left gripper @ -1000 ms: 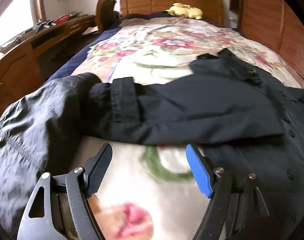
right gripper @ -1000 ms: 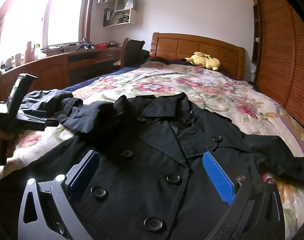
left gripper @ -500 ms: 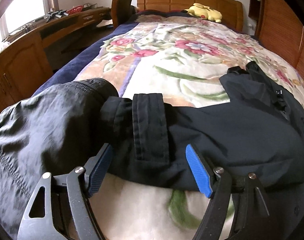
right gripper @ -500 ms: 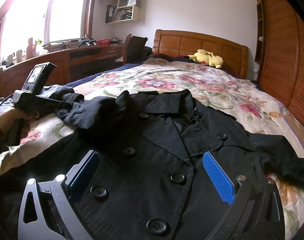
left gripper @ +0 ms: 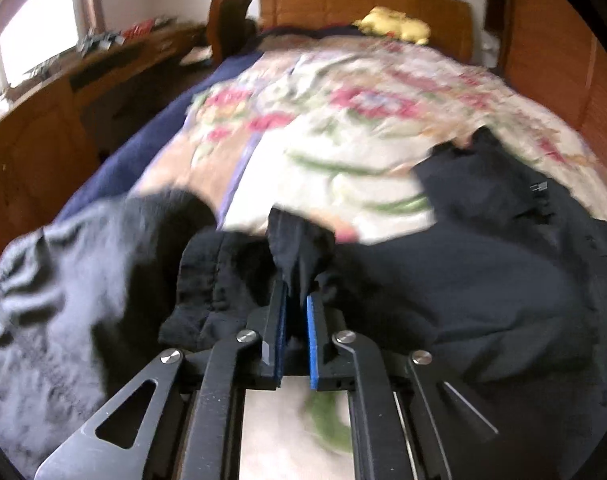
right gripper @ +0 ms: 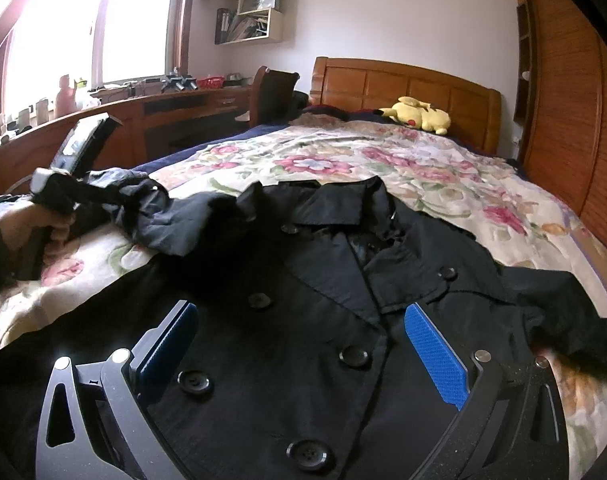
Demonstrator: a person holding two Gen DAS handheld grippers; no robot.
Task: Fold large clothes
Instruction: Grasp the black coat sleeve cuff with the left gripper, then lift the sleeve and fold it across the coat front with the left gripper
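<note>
Left gripper (left gripper: 296, 300): jaws clamped on the cuff strap of the black trench coat's (right gripper: 303, 360) sleeve (left gripper: 443, 280), bunching the cloth; the view is motion-blurred. Right gripper (right gripper: 299, 356): jaws wide apart, hovering over the coat's buttoned front, gripping nothing. Coat lies front-up on the near part of the floral bedspread (right gripper: 383, 160), collar toward the far headboard (right gripper: 403, 88), held sleeve out to the left; a yellow plush toy (right gripper: 419, 116) lies by the headboard.
</note>
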